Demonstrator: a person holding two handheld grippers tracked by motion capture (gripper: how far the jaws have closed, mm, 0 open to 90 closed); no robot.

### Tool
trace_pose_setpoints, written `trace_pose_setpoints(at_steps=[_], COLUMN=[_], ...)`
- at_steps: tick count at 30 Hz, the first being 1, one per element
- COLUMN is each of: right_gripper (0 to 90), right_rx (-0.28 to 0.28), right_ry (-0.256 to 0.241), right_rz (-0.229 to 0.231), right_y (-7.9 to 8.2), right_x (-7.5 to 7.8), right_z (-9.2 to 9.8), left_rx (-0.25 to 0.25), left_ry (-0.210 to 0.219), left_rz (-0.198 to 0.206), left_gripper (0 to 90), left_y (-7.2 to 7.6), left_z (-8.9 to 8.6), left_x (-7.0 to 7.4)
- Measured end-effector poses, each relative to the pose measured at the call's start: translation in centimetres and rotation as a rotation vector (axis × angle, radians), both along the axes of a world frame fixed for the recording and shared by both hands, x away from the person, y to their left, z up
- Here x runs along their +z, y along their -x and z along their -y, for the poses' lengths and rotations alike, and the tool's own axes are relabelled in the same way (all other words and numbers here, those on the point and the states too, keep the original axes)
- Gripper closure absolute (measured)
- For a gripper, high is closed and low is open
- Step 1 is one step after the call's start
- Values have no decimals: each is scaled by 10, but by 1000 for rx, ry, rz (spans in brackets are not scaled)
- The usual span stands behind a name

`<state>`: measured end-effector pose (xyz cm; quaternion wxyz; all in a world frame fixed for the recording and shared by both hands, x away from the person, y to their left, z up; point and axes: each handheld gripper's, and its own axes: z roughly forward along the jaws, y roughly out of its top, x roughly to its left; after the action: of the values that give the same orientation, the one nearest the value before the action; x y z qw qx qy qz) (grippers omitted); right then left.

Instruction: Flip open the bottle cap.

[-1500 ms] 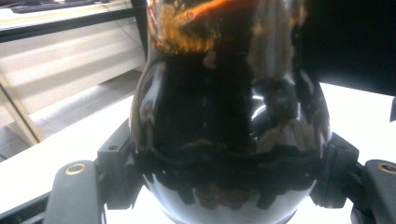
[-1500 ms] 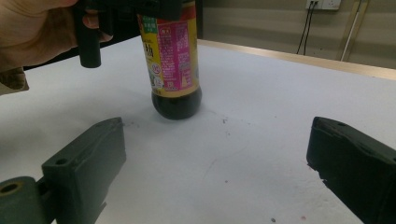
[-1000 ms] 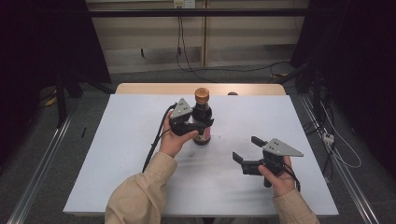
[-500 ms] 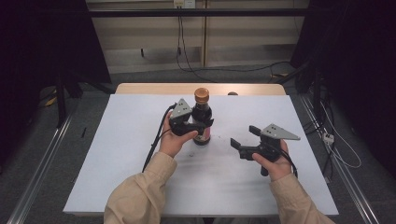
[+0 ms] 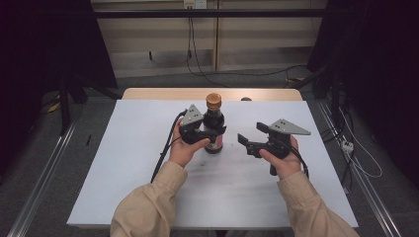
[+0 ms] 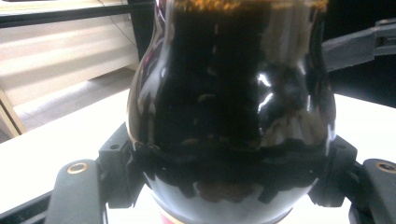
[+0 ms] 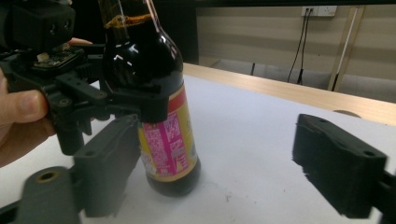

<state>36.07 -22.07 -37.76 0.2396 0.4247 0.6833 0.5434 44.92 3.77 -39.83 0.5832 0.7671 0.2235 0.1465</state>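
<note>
A dark sauce bottle (image 5: 214, 126) with an orange cap and a pink and yellow label stands upright near the middle of the white table (image 5: 143, 168). My left gripper (image 5: 213, 134) is shut on the bottle's wide body, one jaw on each side. In the left gripper view the bottle's dark glass (image 6: 229, 107) sits between the jaws. My right gripper (image 5: 250, 137) is open, a short way to the right of the bottle and pointing at it. In the right gripper view the bottle (image 7: 159, 93) stands past the left jaw, and the gap of the right gripper (image 7: 224, 144) holds nothing.
A bare wooden strip (image 5: 163, 94) runs along the table's far edge, with a small round dark object (image 5: 245, 98) on it. Cables (image 5: 197, 64) hang and trail on the floor behind. Metal rails (image 5: 44, 182) flank the table.
My right gripper has moved up and left, closer to the bottle, still open. The left gripper and bottle have hardly shifted.
</note>
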Motion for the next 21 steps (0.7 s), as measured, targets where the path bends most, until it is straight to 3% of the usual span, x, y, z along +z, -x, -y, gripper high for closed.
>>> trace_pose_setpoints(at_steps=[11,21], right_gripper=[512,849], right_rx=[-13,48], right_ry=[27,37], right_rz=[12,-5], right_y=[-13,-23], right_x=[24,37], right_z=[-14,-24], left_rx=[4,5], left_ry=[2,7], left_rz=[-6,-7], left_gripper=[272,273], left_y=[0,1], left_z=[0,0], left_x=[0,-1])
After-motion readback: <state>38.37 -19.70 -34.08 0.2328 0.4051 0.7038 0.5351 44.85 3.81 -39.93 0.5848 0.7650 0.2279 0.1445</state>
